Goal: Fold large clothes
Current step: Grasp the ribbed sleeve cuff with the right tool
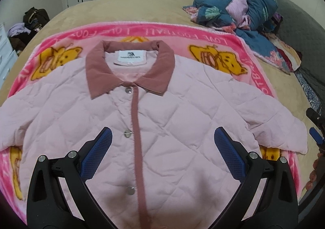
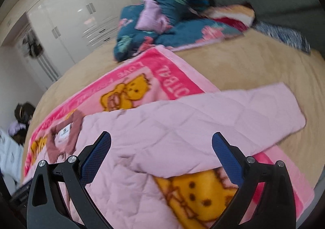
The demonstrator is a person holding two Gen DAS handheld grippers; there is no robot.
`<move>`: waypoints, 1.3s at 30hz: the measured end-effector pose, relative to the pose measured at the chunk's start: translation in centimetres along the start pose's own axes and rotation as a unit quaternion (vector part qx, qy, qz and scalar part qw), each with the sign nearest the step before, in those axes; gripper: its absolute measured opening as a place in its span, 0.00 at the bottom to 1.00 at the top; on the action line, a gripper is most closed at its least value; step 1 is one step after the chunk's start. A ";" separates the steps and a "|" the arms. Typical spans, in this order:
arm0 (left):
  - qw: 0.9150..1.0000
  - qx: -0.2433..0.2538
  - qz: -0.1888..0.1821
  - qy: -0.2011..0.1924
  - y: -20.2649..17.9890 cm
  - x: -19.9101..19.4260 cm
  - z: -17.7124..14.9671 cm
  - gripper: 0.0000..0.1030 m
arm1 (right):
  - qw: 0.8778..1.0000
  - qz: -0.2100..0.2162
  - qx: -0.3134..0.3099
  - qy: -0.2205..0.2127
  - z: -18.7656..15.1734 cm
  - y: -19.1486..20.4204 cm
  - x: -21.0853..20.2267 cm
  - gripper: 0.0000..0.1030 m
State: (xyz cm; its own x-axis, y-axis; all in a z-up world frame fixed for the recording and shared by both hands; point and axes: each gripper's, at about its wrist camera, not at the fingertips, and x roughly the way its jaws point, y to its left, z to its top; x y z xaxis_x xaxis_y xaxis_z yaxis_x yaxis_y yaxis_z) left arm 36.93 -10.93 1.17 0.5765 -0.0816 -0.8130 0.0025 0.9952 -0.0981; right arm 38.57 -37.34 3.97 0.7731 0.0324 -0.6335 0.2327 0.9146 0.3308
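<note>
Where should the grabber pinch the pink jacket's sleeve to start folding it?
Probably at the cuff end of the sleeve, coming from the bed's outer side with the right gripper, which is open just above it. The sleeve lies flat and stretched outward from the pink jacket, so its free end lifts easily and can swing across the front.

The pale pink diamond-quilted jacket (image 1: 172,127) has a dusty rose collar (image 1: 130,62) and placket stripe. Under it lies a hot-pink fleece blanket (image 1: 233,40) printed with yellow bears and white lettering. The rumpled teal quilt (image 1: 239,5) carries pink flamingos. The bed cover (image 1: 132,8) is tan.
</note>
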 end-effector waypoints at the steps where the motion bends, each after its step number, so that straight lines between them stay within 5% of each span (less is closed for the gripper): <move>1: 1.000 0.002 0.000 0.004 -0.3 0.5 0.0 0.92 | 1.000 -0.006 0.012 0.000 0.1 -1.0 0.3 0.96; 10: 0.999 0.018 -0.007 0.033 -3.4 4.5 -0.4 0.92 | 0.992 -0.052 0.113 0.002 0.7 -9.3 1.7 0.96; 21: 0.998 0.039 -0.014 0.042 -5.6 7.0 0.0 0.92 | 0.962 -0.112 0.248 0.018 -0.6 -18.6 4.3 0.96; 28: 0.998 0.038 0.000 0.048 -5.0 7.8 0.7 0.92 | 0.937 -0.123 0.325 0.036 -1.7 -23.0 6.9 0.96; 35: 0.998 0.034 -0.002 0.061 -3.1 7.3 0.7 0.92 | 0.932 -0.095 0.350 0.000 -0.8 -25.3 8.3 0.95; 37: 0.998 0.035 -0.001 0.060 -2.5 6.8 1.0 0.92 | 0.930 -0.080 0.359 -0.016 -0.6 -26.0 8.3 0.84; 38: 0.998 0.033 0.000 0.057 -2.2 6.4 1.1 0.92 | 0.930 -0.074 0.359 -0.025 -0.5 -26.2 8.1 0.59; 39: 0.998 0.030 0.001 0.053 -1.9 6.1 1.3 0.92 | 0.933 -0.049 0.354 -0.035 -0.2 -26.3 8.0 0.47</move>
State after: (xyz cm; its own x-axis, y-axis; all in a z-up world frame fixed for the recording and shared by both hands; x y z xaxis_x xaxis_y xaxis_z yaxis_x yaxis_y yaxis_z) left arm 41.50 -13.20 -2.86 0.4867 -0.0820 -0.8697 0.0525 0.9965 -0.0646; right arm 38.46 -61.06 -9.95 0.7584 -0.0863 -0.6461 0.6170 0.4144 0.6690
